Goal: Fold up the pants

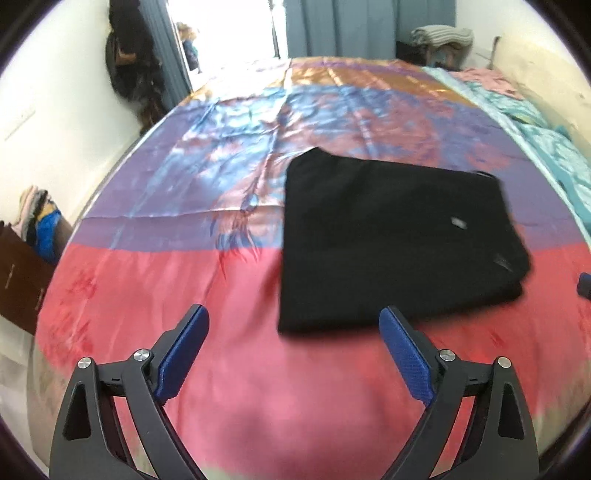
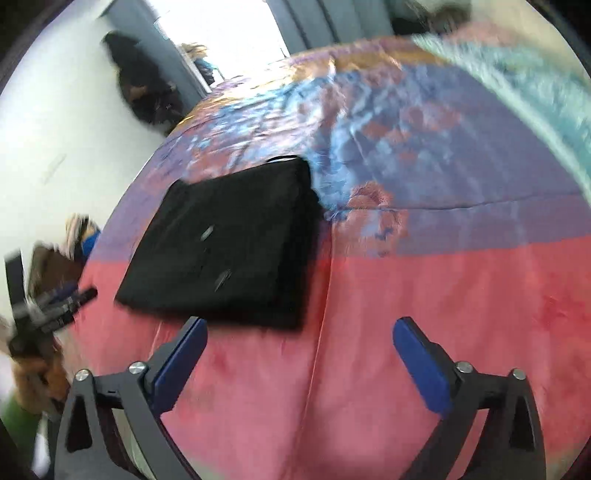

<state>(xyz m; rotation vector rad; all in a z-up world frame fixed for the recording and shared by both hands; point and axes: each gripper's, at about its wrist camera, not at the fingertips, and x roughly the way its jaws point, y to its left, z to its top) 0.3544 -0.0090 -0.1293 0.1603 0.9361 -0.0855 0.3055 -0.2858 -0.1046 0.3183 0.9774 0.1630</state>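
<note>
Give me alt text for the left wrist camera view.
Black pants, folded into a compact rectangle, lie on a bed's pink, purple and orange sheet. The left gripper sits open and empty in the foreground, its blue-padded fingers just short of the pants.

Folded black pants [image 2: 229,243] on satin bedspread [image 2: 443,295], right claw [image 2: 299,328] spread wide, empty

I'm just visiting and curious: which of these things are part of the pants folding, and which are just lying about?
Part of the job:
- black pants, folded flat on the bedspread
- left tongs, open, empty
- right tongs, open, empty

Just lying about:
- curtains
- heap of blankets
- turquoise quilt
- pile of clothes
</note>
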